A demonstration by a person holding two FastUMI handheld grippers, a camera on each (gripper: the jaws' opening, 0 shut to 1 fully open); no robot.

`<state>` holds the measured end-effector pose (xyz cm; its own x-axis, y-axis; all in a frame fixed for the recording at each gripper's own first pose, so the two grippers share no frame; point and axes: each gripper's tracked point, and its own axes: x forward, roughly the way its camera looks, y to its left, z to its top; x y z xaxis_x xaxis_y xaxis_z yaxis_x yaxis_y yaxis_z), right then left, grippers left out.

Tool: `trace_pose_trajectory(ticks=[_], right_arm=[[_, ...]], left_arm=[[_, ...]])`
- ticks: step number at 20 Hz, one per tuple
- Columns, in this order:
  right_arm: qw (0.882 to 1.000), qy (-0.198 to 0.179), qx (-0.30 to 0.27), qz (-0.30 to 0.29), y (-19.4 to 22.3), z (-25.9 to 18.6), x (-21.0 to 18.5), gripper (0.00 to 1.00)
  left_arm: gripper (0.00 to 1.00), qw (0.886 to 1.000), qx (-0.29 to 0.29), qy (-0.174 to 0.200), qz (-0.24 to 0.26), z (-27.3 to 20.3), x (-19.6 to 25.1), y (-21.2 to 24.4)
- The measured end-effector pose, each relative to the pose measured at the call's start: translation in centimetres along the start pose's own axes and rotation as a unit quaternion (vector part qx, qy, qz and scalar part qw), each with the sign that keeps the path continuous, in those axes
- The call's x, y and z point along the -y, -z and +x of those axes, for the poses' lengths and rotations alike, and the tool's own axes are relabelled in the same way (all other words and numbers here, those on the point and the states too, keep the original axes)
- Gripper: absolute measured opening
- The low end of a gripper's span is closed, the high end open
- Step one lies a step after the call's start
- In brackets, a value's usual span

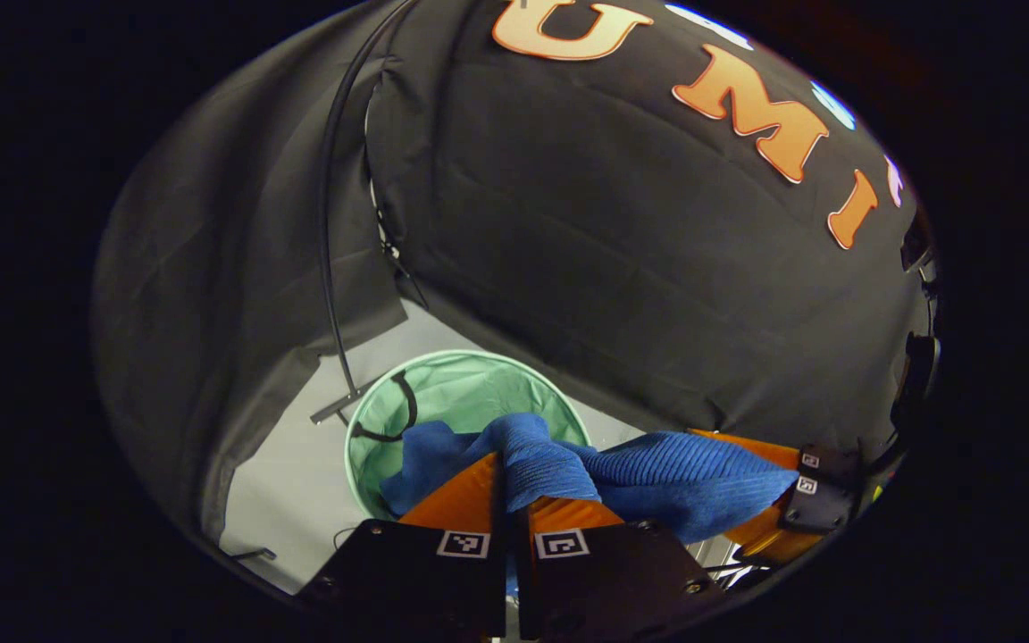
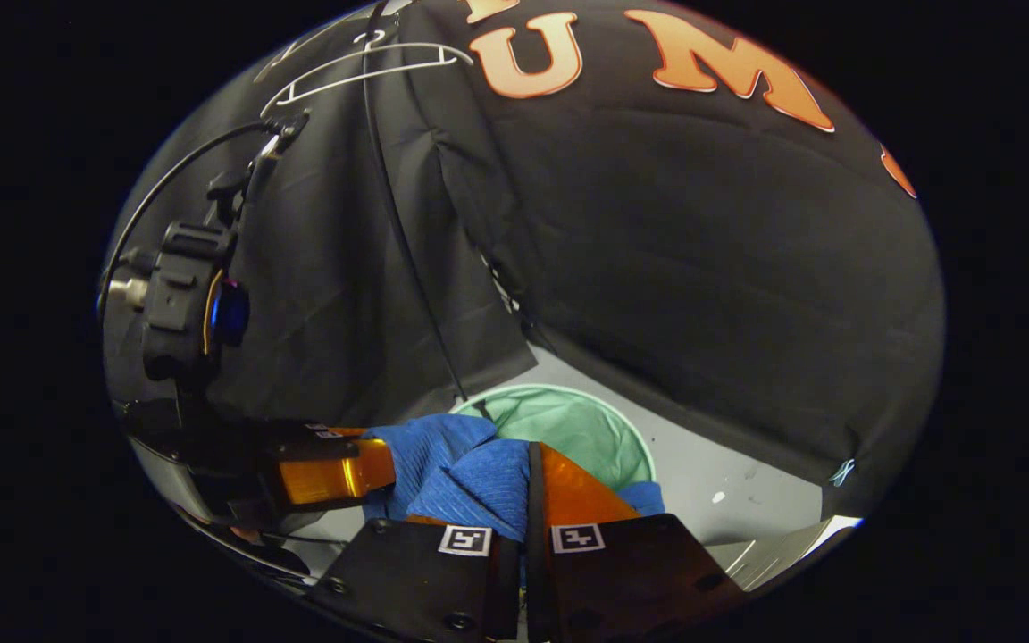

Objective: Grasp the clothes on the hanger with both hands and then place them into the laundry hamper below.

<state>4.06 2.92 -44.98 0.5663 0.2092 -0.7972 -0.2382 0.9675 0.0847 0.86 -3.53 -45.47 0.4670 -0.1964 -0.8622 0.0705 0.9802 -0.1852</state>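
There is one blue garment (image 1: pixel 657 478), a ribbed cloth, and it hangs between the two grippers, above the one green laundry hamper (image 1: pixel 461 393). In the left gripper view the cloth lies from 6 o'clock toward 4 o'clock, and one end already droops over the hamper's mouth.

The left gripper (image 1: pixel 510 496) has its orange fingers almost closed, with a fold of the cloth pinched between them. In the same view the right gripper (image 1: pixel 805 500) is at 4 o'clock and holds the other end. In the right gripper view its own fingers (image 2: pixel 488 491) are also nearly together on the fabric. I judge the two holds keep the cloth spread so it drops inside the rim.

One white hanger (image 2: pixel 363 67) hangs bare at 11 o'clock of the right gripper view.
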Motion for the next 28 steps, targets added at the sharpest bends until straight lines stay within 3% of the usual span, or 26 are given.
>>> trace_pose_trajectory(ticks=[2, 6, 7, 8, 9, 10, 14, 16, 17, 19, 24, 28], right_arm=[[0.999, -0.017, -0.038, 0.02, 2.0, 0.7, -0.8, 0.13], [0.997, 0.001, -0.069, 0.033, 4.3, 1.9, 0.1, 0.13], [0.997, 0.002, -0.072, 0.037, 4.7, 1.9, 0.2, 0.05], [0.996, 0.008, -0.077, 0.041, 4.9, 2.1, 0.3, 0.22], [0.996, 0.009, -0.082, 0.044, 5.1, 1.9, 0.3, 0.25], [0.995, 0.01, -0.088, 0.046, 5.4, 1.6, 0.3, 0.38], [0.994, 0.001, -0.098, 0.052, 6.0, 1.5, -0.2, 0.55], [0.994, 0.01, -0.099, 0.051, 6.3, 1.5, 0.0, 0.8], [0.994, 0.017, -0.098, 0.048, 6.3, 1.5, 0.2, 0.97], [0.994, 0.029, -0.097, 0.044, 6.0, 1.3, 0.5, 0.99], [0.996, 0.037, -0.065, 0.047, 5.3, -1.9, -0.2, 0.98], [0.997, 0.053, -0.017, 0.048, 2.7, -5.4, -1.5, 0.99]], left_arm=[[0.06, 1.0, -0.021, -0.005, -0.005, -0.1, -0.6, 1.6], [0.05, 0.999, -0.038, -0.014, -0.008, -0.8, -1.7, 2.8], [0.1, 0.999, -0.039, -0.019, -0.009, -1.0, -2.0, 3.0], [0.12, 0.999, -0.041, -0.022, -0.014, -1.0, -2.1, 3.3], [0.14, 0.999, -0.045, -0.024, -0.019, -1.1, -2.2, 3.6], [0.22, 0.998, -0.051, -0.023, -0.024, -1.0, -2.3, 3.9], [0.63, 0.998, -0.049, -0.027, -0.023, -1.7, -2.9, 4.4], [0.78, 0.998, -0.043, -0.05, -0.02, -1.9, -4.1, 4.5], [0.85, 0.997, -0.044, -0.058, -0.022, -2.0, -4.3, 5.0], [0.95, 0.996, -0.043, -0.067, -0.032, -2.4, -4.7, 5.5], [0.94, 0.998, -0.006, -0.053, -0.017, -3.2, -4.4, 4.4], [0.94, 0.998, 0.049, -0.042, -0.01, -8.4, -4.4, 1.9]])
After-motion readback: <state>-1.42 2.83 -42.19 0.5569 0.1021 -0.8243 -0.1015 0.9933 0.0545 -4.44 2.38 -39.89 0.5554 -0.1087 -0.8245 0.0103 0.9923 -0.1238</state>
